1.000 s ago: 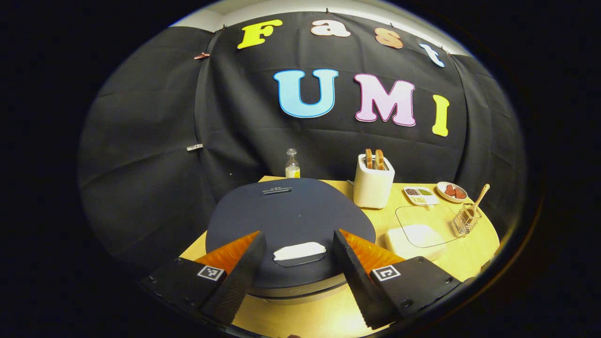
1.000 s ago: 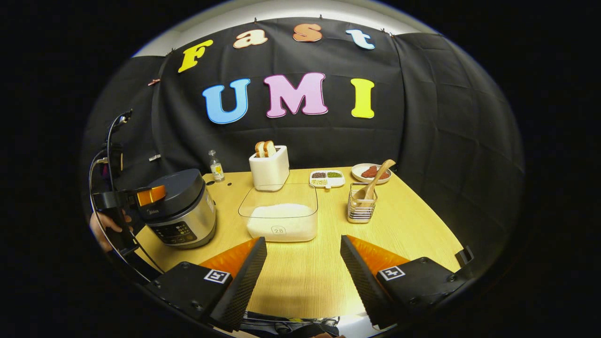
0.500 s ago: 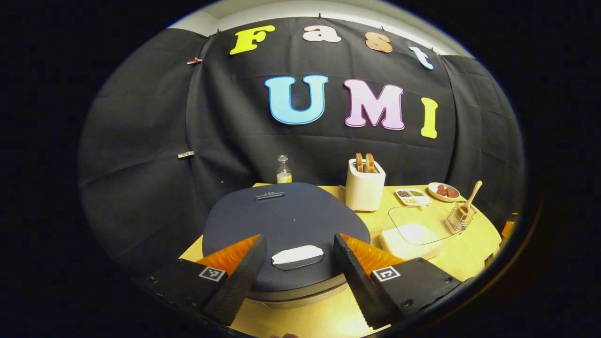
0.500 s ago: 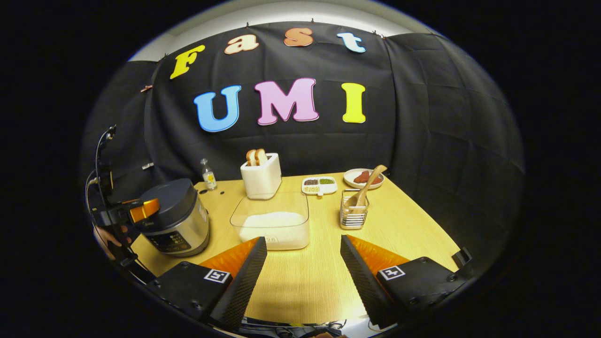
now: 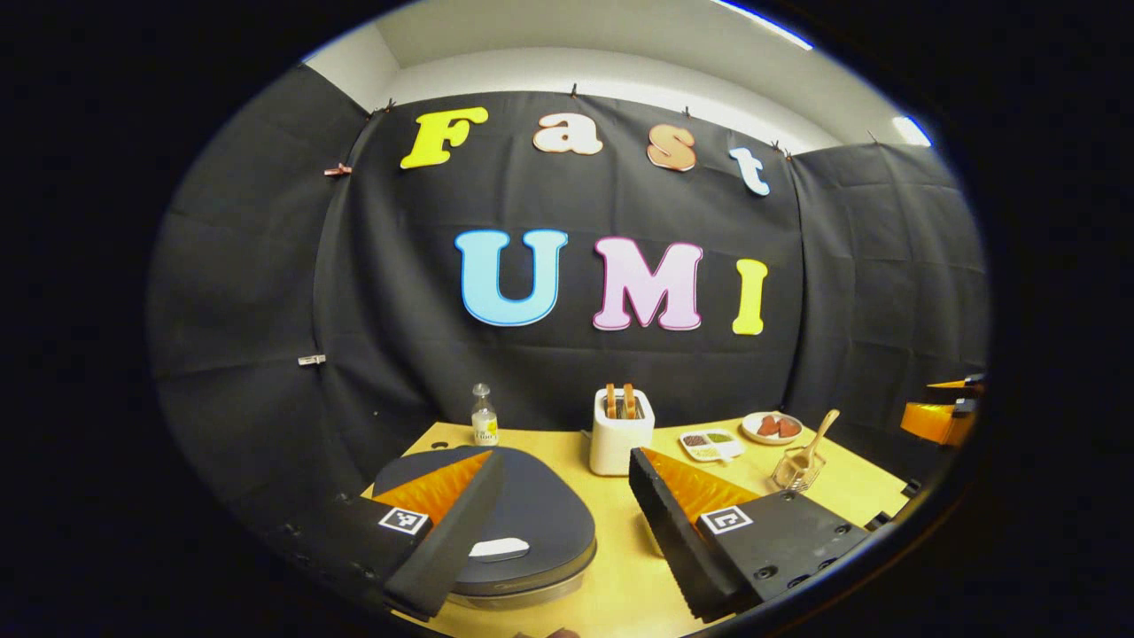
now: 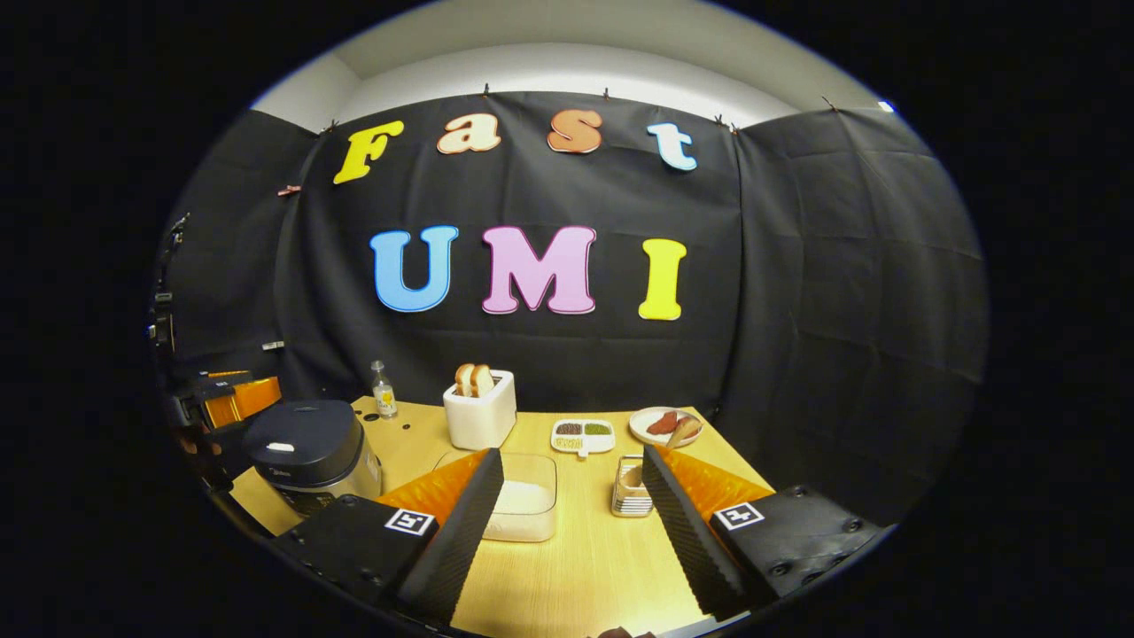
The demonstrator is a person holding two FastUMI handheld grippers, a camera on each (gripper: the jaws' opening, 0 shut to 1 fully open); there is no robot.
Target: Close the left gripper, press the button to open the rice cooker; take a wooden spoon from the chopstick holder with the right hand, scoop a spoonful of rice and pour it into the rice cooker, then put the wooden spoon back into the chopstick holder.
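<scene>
At the far left of the right gripper view, the left gripper (image 6: pixel 232 400) is hanging just behind the round dark-lidded rice cooker with a silver body (image 6: pixel 306 447), whose lid is lying shut, its pale oblong button (image 6: pixel 280 447) showing on top. In the left gripper view that same gripper (image 5: pixel 556 532) is holding its jaws wide apart over the cooker's front edge, gripping nothing. Further right on the light wooden table (image 6: pixel 567 567), a small clear glass bottle (image 6: pixel 383 395) is standing near the back edge, then a white toaster with two slices of bread (image 6: pixel 479 411) is sitting beside it. In front of the toaster, a clear square container of white rice (image 6: pixel 524 499) is resting, partly hidden by a finger of the right gripper (image 6: pixel 574 532), whose jaws are also standing wide apart and empty. Right of the container, the wire chopstick holder (image 6: pixel 630 496) is keeping the pale wooden spoon (image 6: pixel 682 431) upright and leaning right. Behind it, a white divided dish of grains (image 6: pixel 581 433) and a round plate of reddish food (image 6: pixel 657 424) are sitting.
</scene>
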